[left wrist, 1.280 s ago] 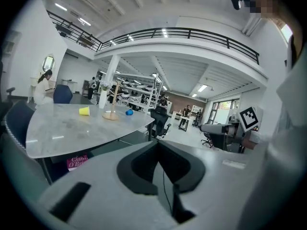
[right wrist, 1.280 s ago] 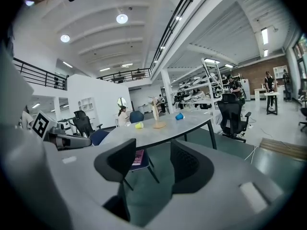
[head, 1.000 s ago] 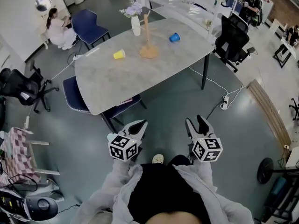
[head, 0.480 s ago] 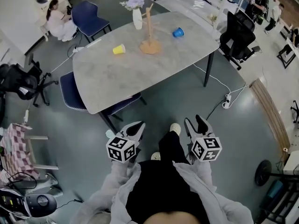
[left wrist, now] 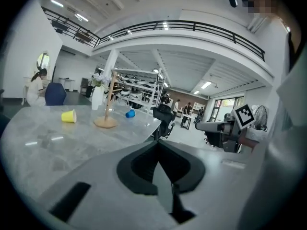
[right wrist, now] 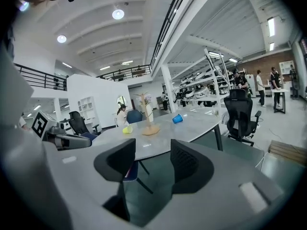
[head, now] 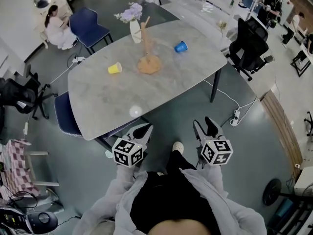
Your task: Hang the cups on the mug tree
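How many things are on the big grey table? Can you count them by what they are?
Cups: 2 (yellow cup, blue cup)
Mug tree: 1
Vase of flowers: 1
Total: 4

Mug tree (head: 148,62) stands between two cups (head: 114,68) on table (head: 107,102).
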